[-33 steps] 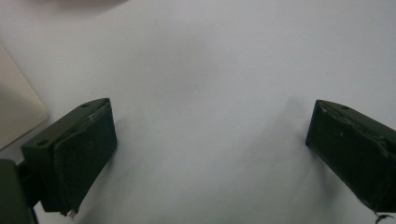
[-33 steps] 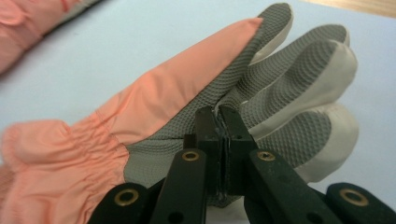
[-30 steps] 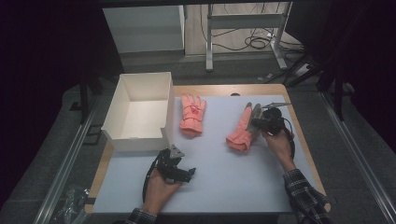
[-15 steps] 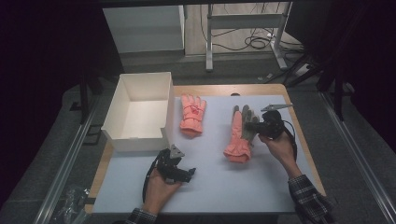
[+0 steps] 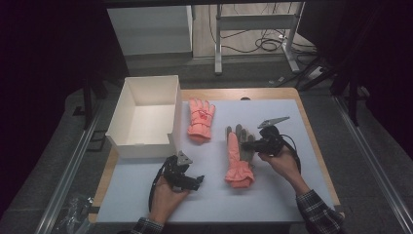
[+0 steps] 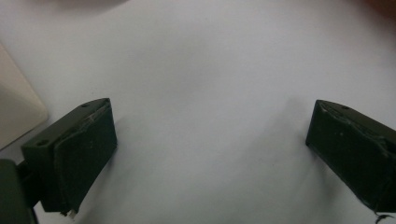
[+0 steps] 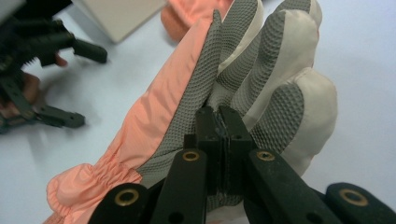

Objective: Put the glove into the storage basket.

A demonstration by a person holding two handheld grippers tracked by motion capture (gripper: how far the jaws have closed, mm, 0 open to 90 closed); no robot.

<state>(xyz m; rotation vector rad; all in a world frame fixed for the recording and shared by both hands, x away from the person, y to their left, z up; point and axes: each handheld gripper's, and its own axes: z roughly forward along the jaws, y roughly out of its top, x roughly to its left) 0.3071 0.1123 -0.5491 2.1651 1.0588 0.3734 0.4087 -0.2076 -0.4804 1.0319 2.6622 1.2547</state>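
The right gripper (image 7: 218, 122) hides part of the glove (image 7: 261, 88) palm; the glove's cuff runs off at seven o'clock.

open white mat (image 5: 272, 195) between both hands and along the near edge; blocked at far left by tall-walled white cardboard box (image 5: 141, 114), mid-table by two salmon-pink padded gloves (image 5: 200, 118) (image 5: 238, 161).

I see an open white rectangular cardboard box (image 5: 146, 117) at the pale surface's (image 5: 292, 195) left edge.
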